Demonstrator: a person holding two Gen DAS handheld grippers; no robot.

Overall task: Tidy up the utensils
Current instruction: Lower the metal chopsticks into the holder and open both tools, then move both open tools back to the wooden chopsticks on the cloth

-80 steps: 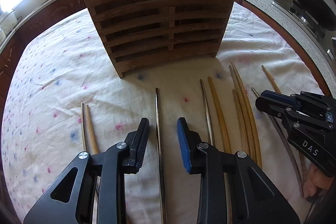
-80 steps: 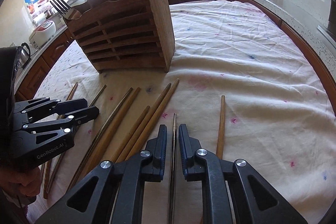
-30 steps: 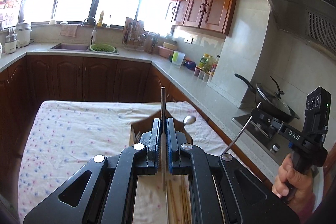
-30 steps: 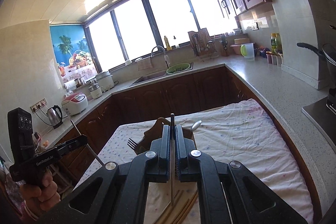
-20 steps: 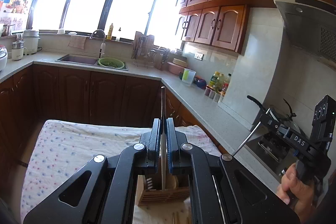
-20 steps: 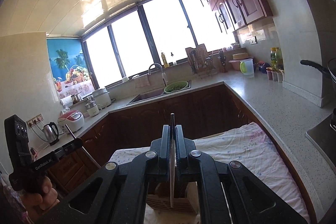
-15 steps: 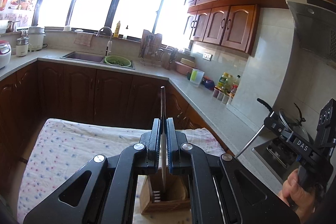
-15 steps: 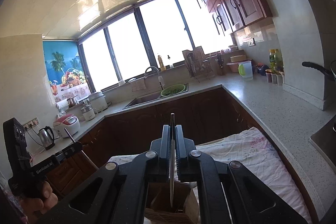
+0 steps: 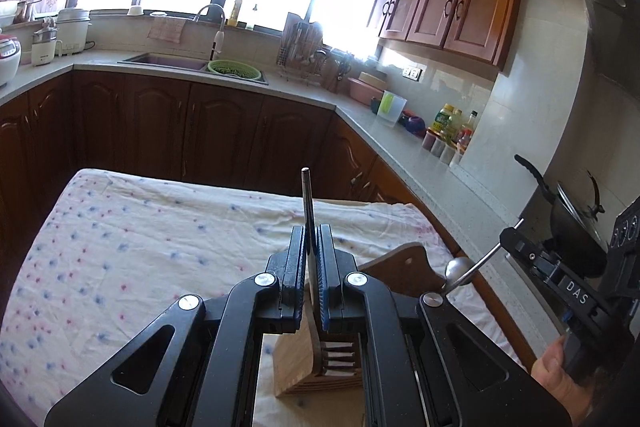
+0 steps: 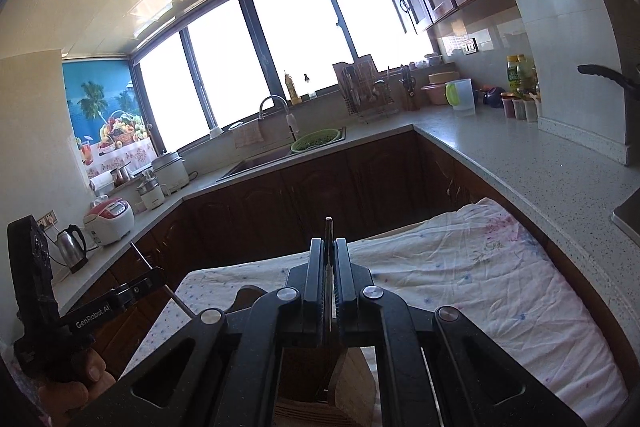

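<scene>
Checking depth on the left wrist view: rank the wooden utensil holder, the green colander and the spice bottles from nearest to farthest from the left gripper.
1. wooden utensil holder: just below the left gripper, under the metal chopstick in its jaws.
2. spice bottles: right, on the counter.
3. green colander: far, by the sink.

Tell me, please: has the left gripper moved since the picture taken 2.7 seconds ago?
Yes. The left gripper was low over the tablecloth, in front of the wooden holder; now it is above the holder, shut on a metal chopstick.
</scene>
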